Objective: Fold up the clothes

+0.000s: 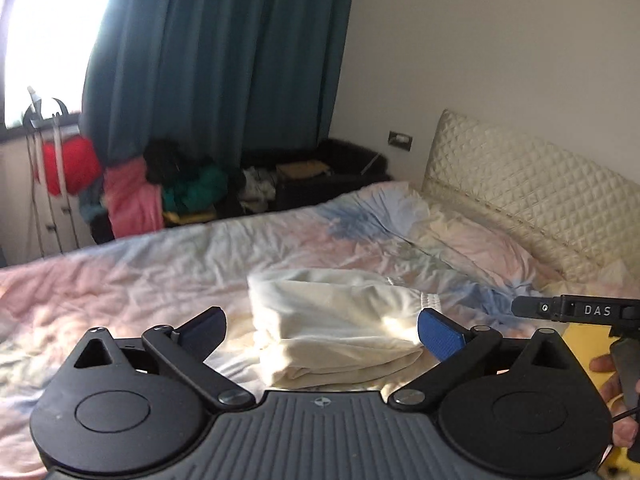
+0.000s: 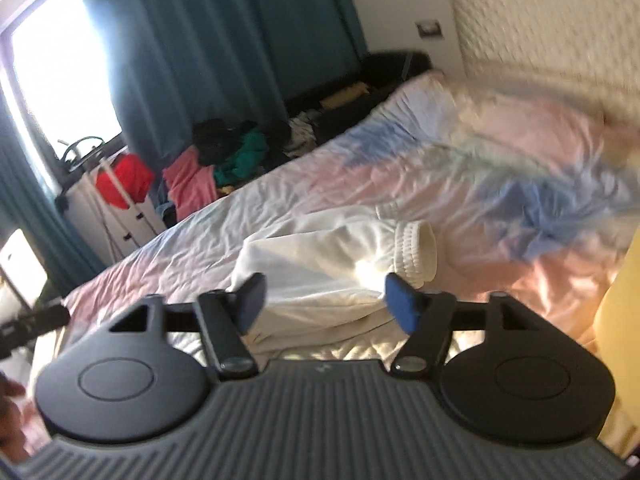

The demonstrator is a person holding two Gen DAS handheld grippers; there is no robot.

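Both hand-held grippers hang above the bed with nothing between their pads: the left hand-held gripper [image 1: 322, 330] spread wide, the right hand-held gripper [image 2: 324, 300] spread too; just beyond them the cream garment [image 1: 332, 320] lies on the bed [image 1: 140, 272], folded into a compact stack, apparently finished; its long axis runs away from the grippers, ribbed waistband [image 2: 416, 254] at the far right end; any further clothes remain unfolded.

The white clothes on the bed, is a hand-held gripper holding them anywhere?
No. The folded white clothes lie loose on the bed. Both the left hand-held gripper and the right hand-held gripper are open and hold nothing.
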